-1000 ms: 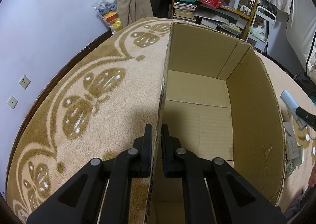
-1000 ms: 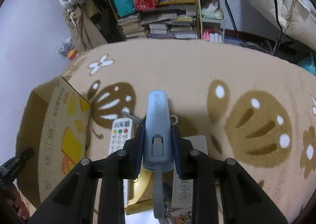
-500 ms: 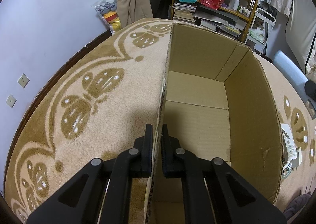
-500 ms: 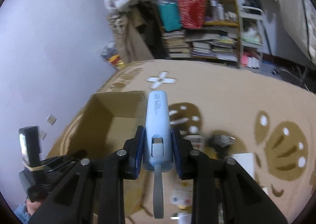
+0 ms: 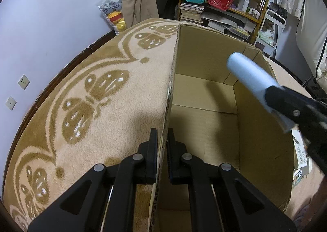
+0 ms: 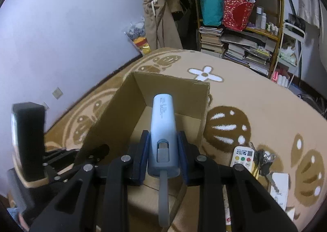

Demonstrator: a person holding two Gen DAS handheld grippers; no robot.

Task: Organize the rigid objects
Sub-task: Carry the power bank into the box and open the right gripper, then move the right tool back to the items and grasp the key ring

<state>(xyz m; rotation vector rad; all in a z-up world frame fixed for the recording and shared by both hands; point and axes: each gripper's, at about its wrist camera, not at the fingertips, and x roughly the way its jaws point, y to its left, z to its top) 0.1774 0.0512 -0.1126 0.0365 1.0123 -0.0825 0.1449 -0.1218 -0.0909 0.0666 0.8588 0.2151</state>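
An open cardboard box [image 5: 204, 64] [image 6: 126, 101] stands on the patterned rug, with nothing visible on its floor. My left gripper [image 5: 162, 135] is shut on the box's left wall, one finger on each side of the cardboard edge. My right gripper [image 6: 162, 137] is shut on a pale blue power bank [image 6: 162, 121] with a short grey cable hanging from its near end. In the left wrist view the power bank [image 5: 251, 74] hovers above the box's right side, held by the black right gripper. The left gripper [image 6: 96, 151] shows at lower left in the right wrist view.
On the rug right of the box lie a white remote control [image 6: 242, 155], a bunch of keys [image 6: 263, 160] and a white card box [image 6: 280, 187]. A cluttered shelf [image 5: 224, 2] and hanging clothes stand at the back. A purple wall runs along the left.
My right gripper has swung left with the power bank, from over the rug items to above the box. The left gripper has stayed on the box wall.
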